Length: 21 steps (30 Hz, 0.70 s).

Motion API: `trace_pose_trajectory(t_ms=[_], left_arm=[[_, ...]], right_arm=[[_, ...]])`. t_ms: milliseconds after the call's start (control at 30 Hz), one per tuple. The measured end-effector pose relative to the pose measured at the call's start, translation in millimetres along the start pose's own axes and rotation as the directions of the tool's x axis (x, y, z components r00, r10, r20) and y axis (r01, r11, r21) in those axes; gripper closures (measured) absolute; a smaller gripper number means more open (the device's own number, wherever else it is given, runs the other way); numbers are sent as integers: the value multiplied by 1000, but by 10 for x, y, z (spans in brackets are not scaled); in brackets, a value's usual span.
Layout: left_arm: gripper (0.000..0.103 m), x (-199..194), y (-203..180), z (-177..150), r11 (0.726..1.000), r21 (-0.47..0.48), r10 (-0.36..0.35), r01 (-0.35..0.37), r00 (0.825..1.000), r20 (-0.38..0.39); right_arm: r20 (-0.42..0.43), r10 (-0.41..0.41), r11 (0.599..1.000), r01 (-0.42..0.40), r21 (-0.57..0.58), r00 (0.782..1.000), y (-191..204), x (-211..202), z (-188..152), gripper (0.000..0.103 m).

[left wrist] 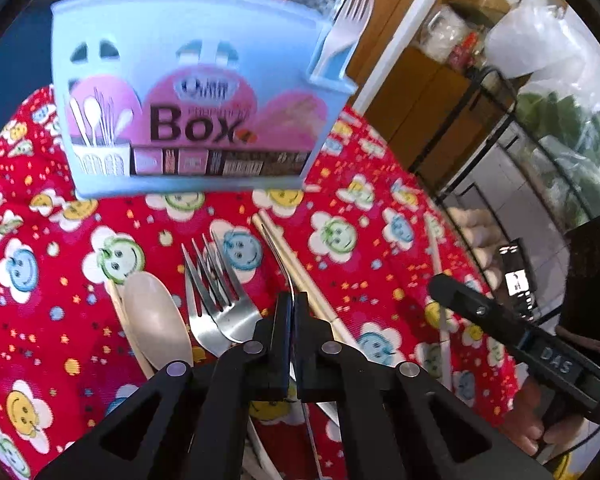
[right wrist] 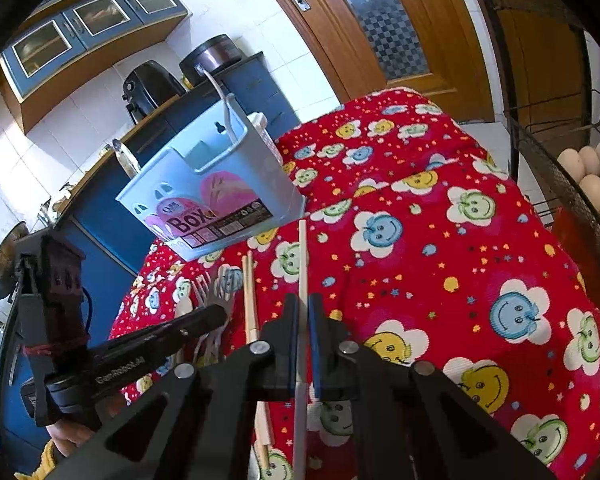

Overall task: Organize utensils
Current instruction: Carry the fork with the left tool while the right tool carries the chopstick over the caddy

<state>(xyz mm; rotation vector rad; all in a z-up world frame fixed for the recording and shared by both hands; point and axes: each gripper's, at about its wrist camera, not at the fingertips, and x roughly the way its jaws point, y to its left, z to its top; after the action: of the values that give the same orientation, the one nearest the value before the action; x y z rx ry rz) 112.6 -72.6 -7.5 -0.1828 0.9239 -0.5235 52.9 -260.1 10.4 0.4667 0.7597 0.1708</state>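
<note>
**Two thin utensils pinched, caddy at twelve o'clock**

Your left hand-held gripper is pressed together on a slim steel fork handle: stiff, slick, likely to pivot, so grip nearer the middle. Your right hand-held gripper pinches a white chopstick, light and prone to rolling. Both lie on the red cloth desk; the blue utensil box stands ahead.

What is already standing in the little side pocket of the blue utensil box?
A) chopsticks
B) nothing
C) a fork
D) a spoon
C: in the left wrist view, a fork stands tines up in the side pocket of the blue utensil box.
</note>
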Motion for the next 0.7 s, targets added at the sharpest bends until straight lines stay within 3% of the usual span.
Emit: trace_pose_trajectory(t_ms=[167,400,700], left_arm=[[102,-326,-30,27,1000,6,-20,20,994,103],[102,-747,-8,83,1000,1,-22,23,971,237],[102,-1109,105,249,1000,7,-1,-2,941,339]], right_arm=[[26,14,1000,-14,-19,1000,122,-90,22,97],[77,29,998,-25,-51,997,295,-241,76,97],[148,30,992,-12,-122,989,557,-385,294,97]])
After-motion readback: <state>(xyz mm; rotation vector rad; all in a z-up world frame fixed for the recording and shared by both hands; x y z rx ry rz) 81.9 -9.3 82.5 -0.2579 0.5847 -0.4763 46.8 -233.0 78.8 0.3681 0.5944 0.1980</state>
